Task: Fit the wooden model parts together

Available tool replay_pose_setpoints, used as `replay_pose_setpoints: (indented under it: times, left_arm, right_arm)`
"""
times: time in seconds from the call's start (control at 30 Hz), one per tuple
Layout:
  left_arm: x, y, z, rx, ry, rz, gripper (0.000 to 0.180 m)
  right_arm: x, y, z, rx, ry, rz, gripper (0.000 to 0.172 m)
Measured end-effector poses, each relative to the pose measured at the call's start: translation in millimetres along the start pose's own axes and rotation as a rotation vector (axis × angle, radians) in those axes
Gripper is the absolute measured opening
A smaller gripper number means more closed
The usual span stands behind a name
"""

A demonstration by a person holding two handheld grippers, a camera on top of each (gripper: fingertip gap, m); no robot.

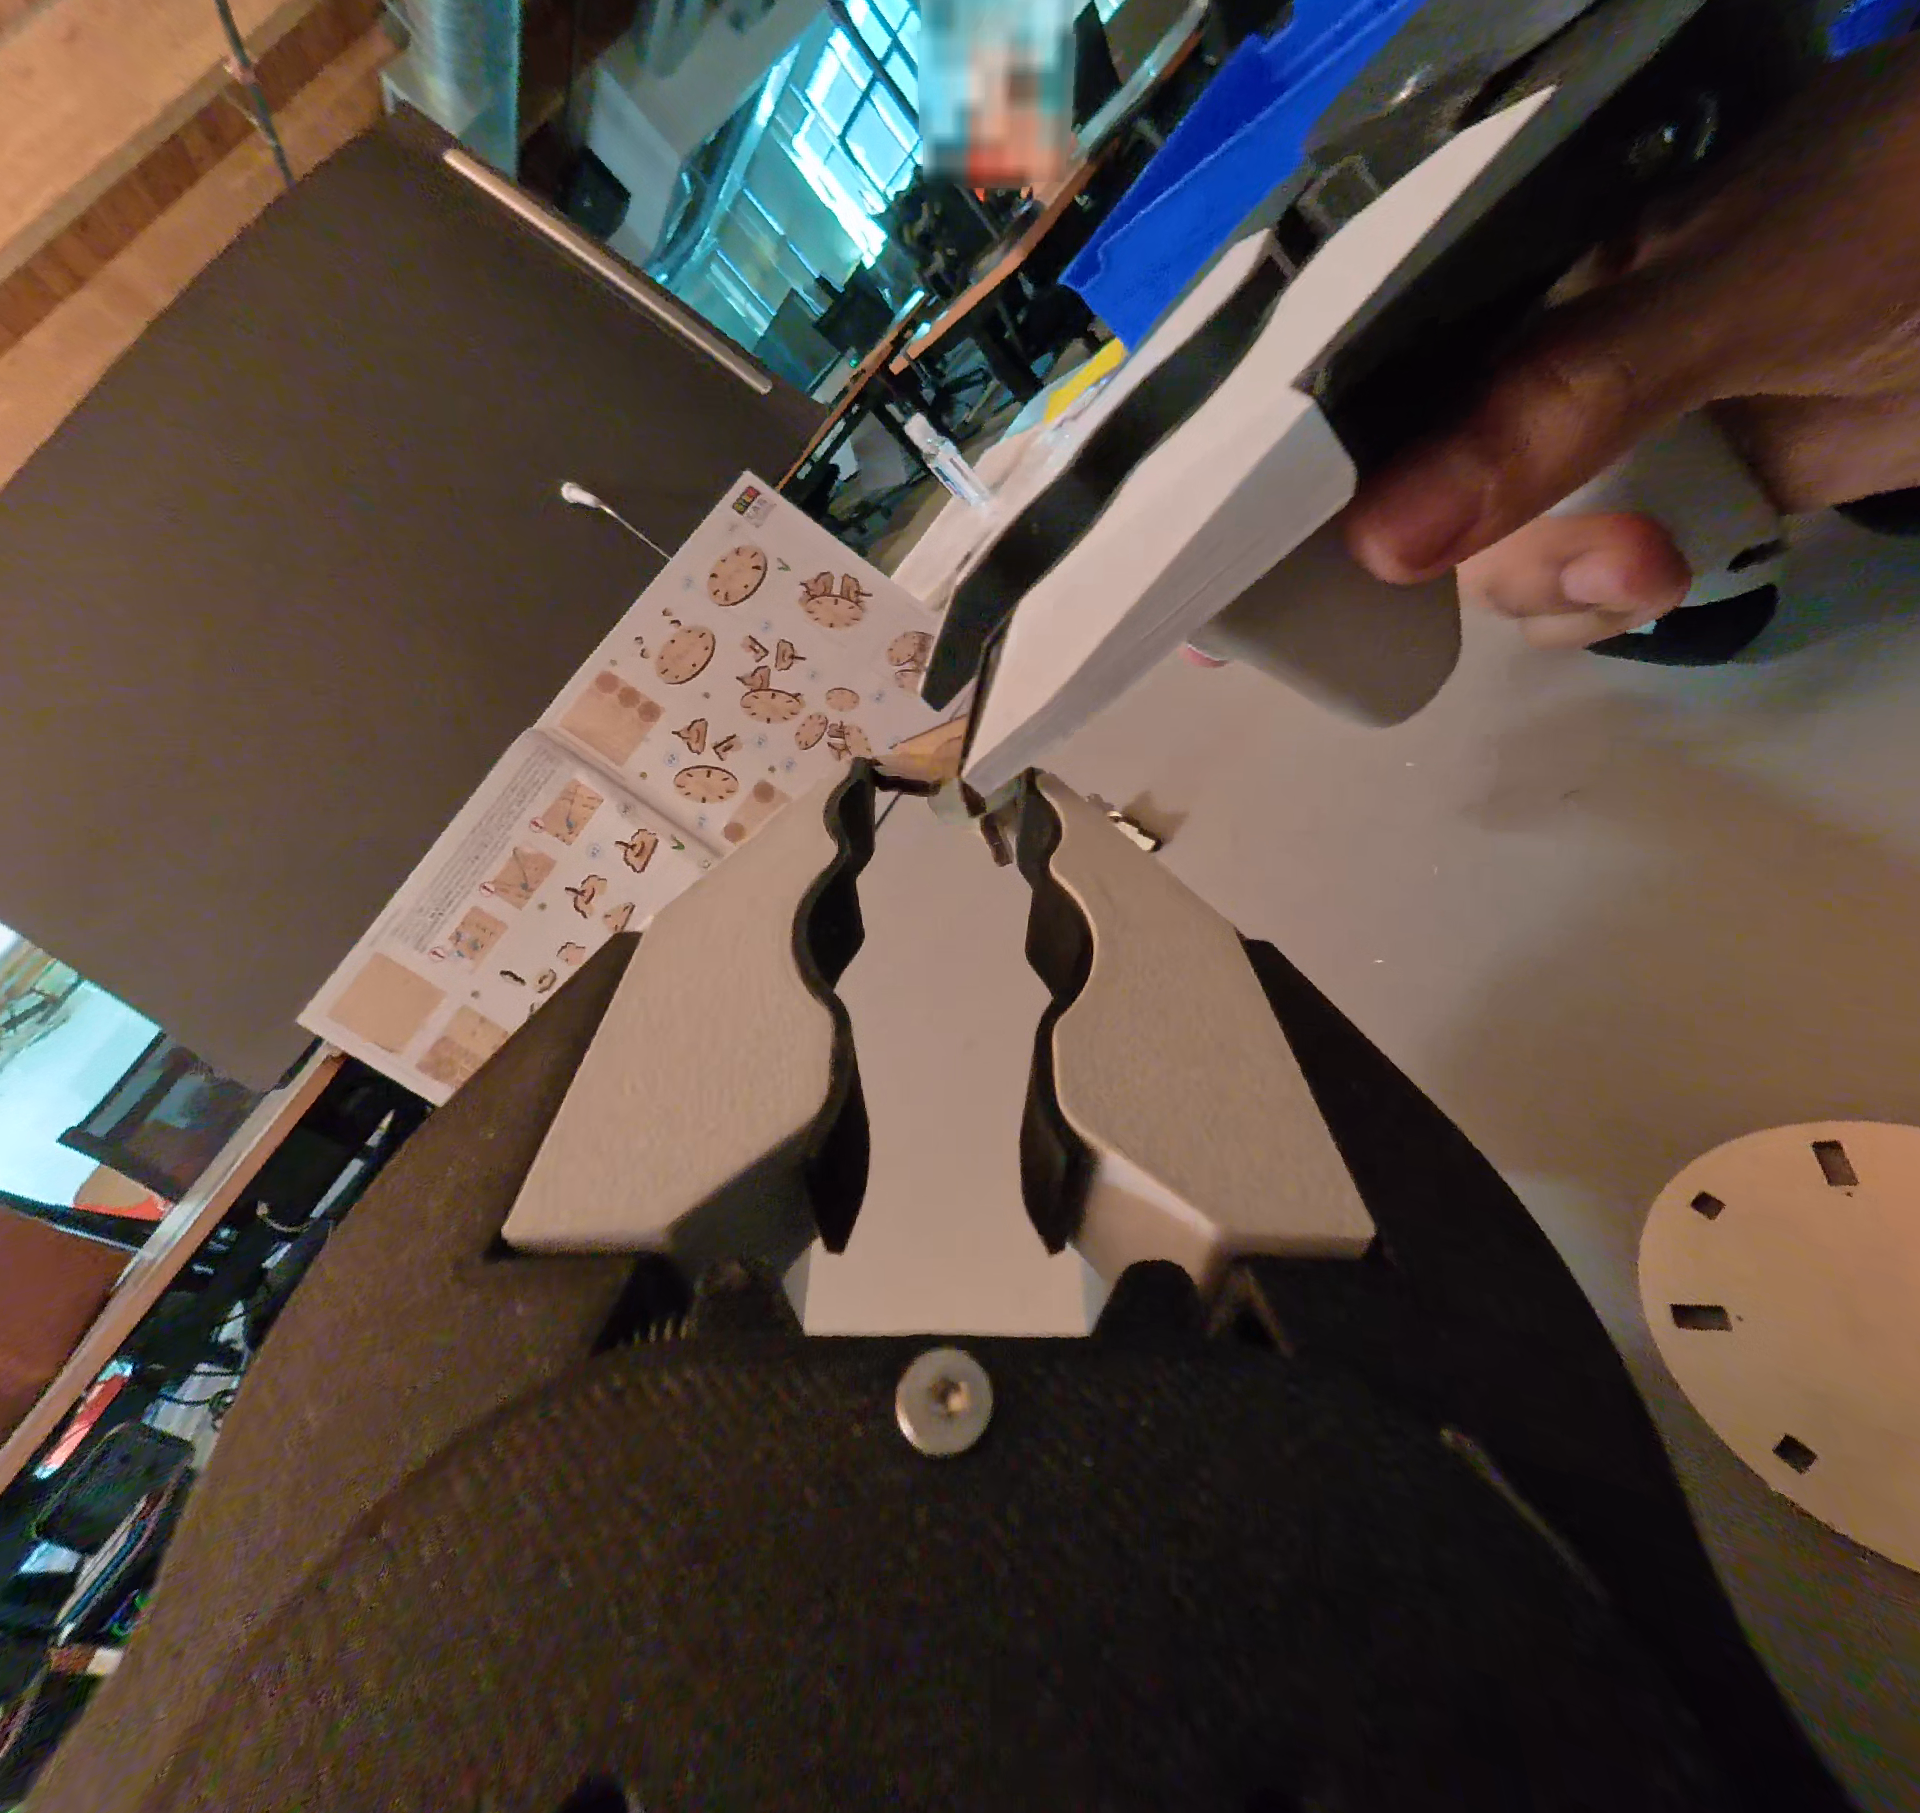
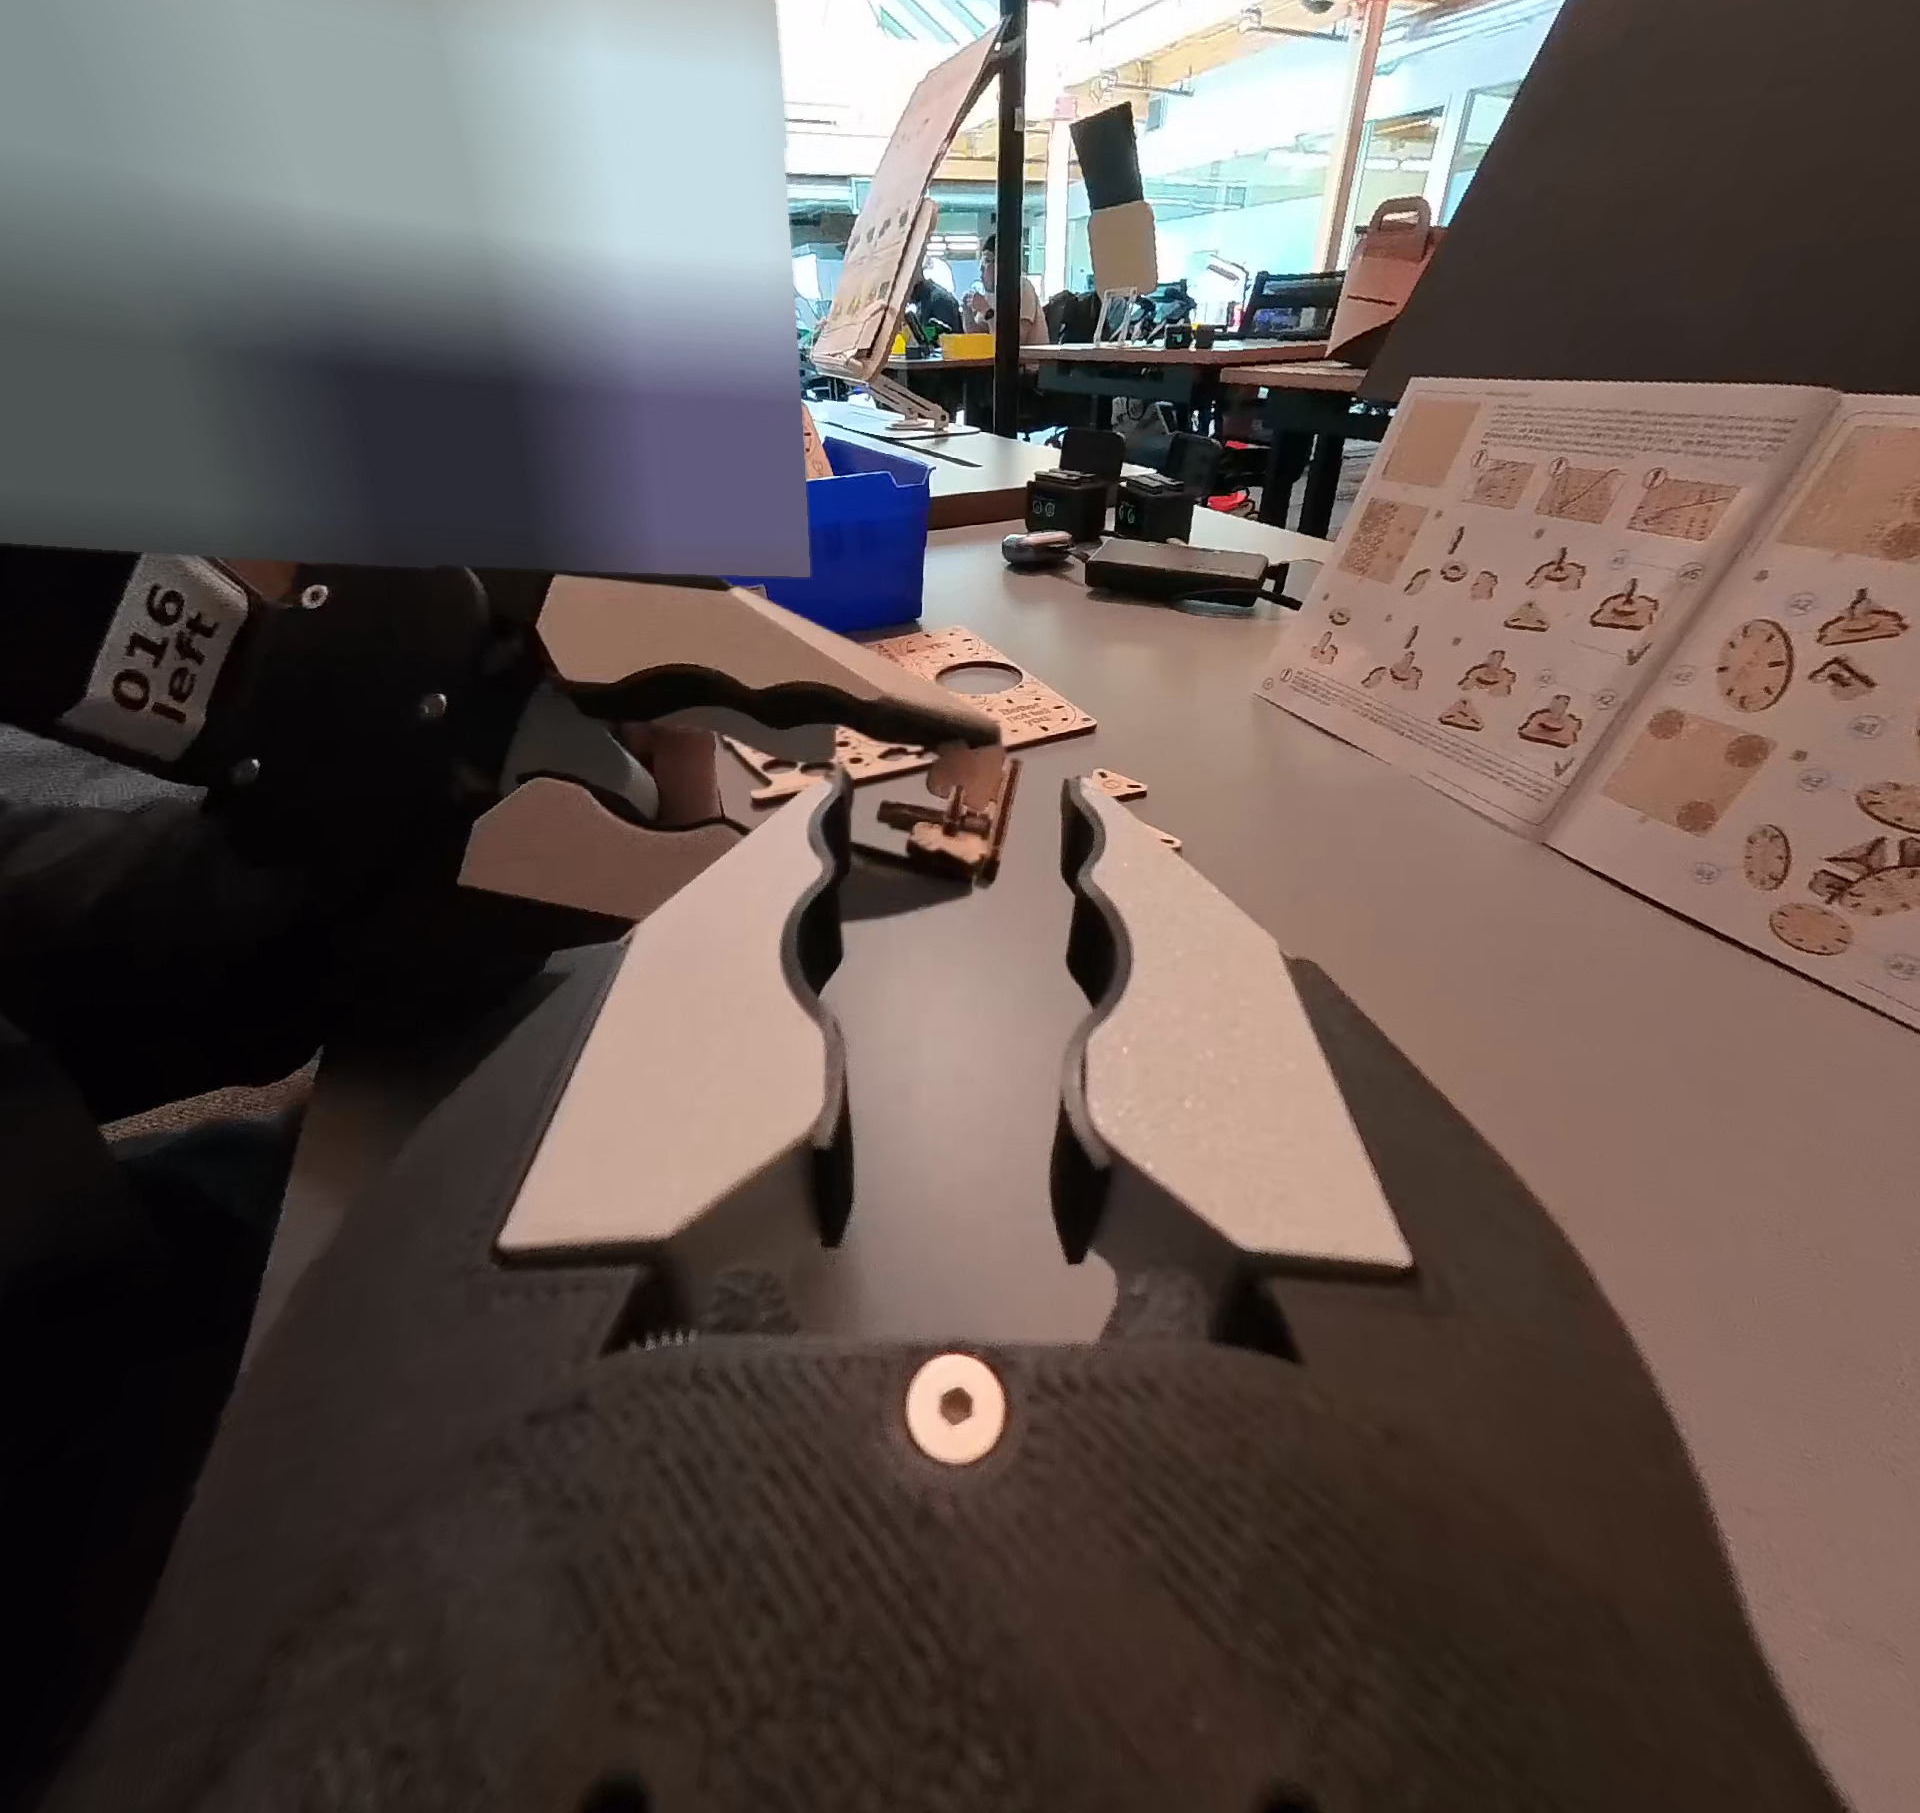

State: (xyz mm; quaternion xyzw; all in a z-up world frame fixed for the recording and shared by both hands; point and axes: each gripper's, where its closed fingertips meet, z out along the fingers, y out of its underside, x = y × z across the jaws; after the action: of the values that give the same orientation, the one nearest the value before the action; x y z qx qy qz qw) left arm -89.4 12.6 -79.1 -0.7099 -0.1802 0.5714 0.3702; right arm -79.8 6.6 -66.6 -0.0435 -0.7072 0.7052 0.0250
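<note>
Dark board (image 1: 312, 620): at ten o'clock in the left wrist view, standing at the table's (image 1: 1455, 932) far edge.
Instruction booklet (image 1: 665, 776): open, leaning on that board; in the right wrist view we find it at three o'clock.
Blue bin (image 2: 873, 537): eleven o'clock in the right wrist view, beyond the parts.
Wooden sheet (image 2: 997, 683): flat on the table, with a round hole cut out, just behind the fingertips.
Left gripper (image 1: 945, 792): clenched on the small wooden assembly (image 2: 951, 833) (the right wrist view shows its upper pad pressing on the piece's top).
Wooden assembly, place: at twelve o'clock of both views, low over the table, between the tips.
Right gripper (image 2: 956, 792): released, its fingers (image 2: 1101, 828) well apart, the assembly in the gap ahead, untouched by either pad.
Triangular wooden piece (image 2: 1117, 787): lying just beside the right finger's tip.
Hand (image 1: 1662, 361): at two o'clock in the left wrist view, round the right gripper's handle.
Slotted wooden disc (image 1: 1787, 1327): we log it flat at four o'clock in that view.
</note>
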Motion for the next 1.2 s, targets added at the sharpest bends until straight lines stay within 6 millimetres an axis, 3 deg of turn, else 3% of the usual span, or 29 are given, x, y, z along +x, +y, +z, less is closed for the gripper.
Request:
replay_pose_setpoints:
  times: [0.3, 0.6, 1.2]
  left_arm:
    - [-3.6, -7.5, -4.3, 0.036, -0.047, 0.046, 0.026]
    - [-6.2, -7.4, -5.0, 0.039, -0.05, 0.024, 0.026]
    - [-7.2, -8.9, -6.0, 0.045, -0.062, 0.041, 0.026]
  right_arm:
    - [-0.6, -2.1, -0.9, 0.013, -0.016, 0.032, 0.034]
    - [-2.8, -3.6, -1.4, 0.015, -0.004, -0.031, 0.017]
    - [-2.1, -3.2, -1.4, 0.018, -0.01, -0.004, 0.02]
